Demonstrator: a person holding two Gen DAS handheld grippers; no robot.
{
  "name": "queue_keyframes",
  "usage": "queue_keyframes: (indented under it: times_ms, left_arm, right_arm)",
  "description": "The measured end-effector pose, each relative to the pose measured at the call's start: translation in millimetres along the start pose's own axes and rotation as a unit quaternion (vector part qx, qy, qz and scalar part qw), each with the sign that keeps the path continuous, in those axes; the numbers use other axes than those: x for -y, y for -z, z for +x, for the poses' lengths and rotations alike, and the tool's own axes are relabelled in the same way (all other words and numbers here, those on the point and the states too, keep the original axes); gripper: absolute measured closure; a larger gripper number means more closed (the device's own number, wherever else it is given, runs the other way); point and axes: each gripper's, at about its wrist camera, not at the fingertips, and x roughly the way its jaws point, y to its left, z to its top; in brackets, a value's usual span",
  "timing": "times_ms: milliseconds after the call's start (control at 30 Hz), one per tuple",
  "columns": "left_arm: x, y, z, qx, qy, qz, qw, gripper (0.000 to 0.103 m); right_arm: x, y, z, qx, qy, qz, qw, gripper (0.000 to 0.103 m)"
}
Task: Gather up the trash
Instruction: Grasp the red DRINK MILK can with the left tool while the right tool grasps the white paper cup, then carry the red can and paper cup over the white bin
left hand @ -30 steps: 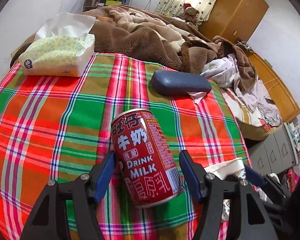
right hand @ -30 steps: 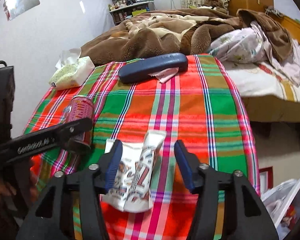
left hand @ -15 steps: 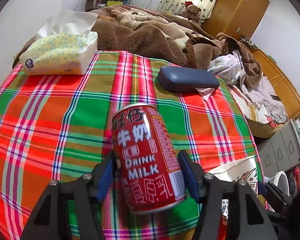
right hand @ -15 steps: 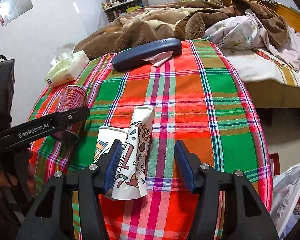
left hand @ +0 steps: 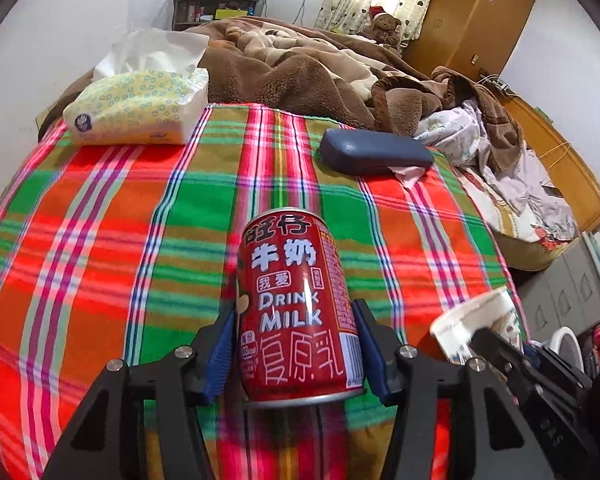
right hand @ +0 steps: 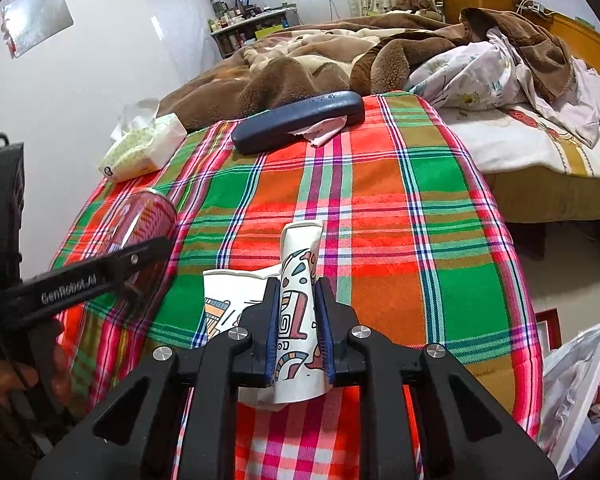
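My left gripper (left hand: 296,350) is shut on a red milk can (left hand: 296,312), its blue pads against both sides, just above the plaid cloth (left hand: 140,208). The can (right hand: 140,232) also shows blurred at the left of the right wrist view, in the left gripper's fingers (right hand: 100,276). My right gripper (right hand: 298,332) is shut on a crushed white patterned paper cup (right hand: 300,280), squeezed flat between the pads. The cup (left hand: 476,320) shows at the lower right of the left wrist view.
A tissue pack (left hand: 140,112) lies at the cloth's far left and a dark blue glasses case (left hand: 374,152) with a crumpled tissue (right hand: 324,134) at the far edge. A bed with brown blankets (left hand: 300,68) lies beyond. A white plastic bag (right hand: 580,380) hangs at lower right.
Both grippers have closed: the left onto the can, the right onto the paper cup, which now stands squeezed flat. The can has tipped more upright and risen.
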Motion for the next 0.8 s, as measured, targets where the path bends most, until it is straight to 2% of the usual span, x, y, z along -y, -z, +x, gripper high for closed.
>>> queue_keyframes:
  times_ms: [233,400,600,800]
  left_arm:
    - [9,27,-25,0.008,0.0,0.018,0.9998,0.049]
    - [11,51,-30,-0.009,0.013,0.014,0.9998,0.049]
    - [5,46,-23,-0.008,0.017,-0.012,0.9997,0.049]
    - [9,47,-26,-0.005,0.004,-0.007,1.0,0.05]
  right_arm:
    - [-1,6,-17,0.016,0.008,0.002,1.0,0.085]
    - [2,17,-32,0.025,0.016,0.006,1.0,0.085]
    - [7,23,-37,0.023,0.026,0.013,0.999,0.085]
    - [10,21,-45,0.033,0.027,0.012,0.999,0.085]
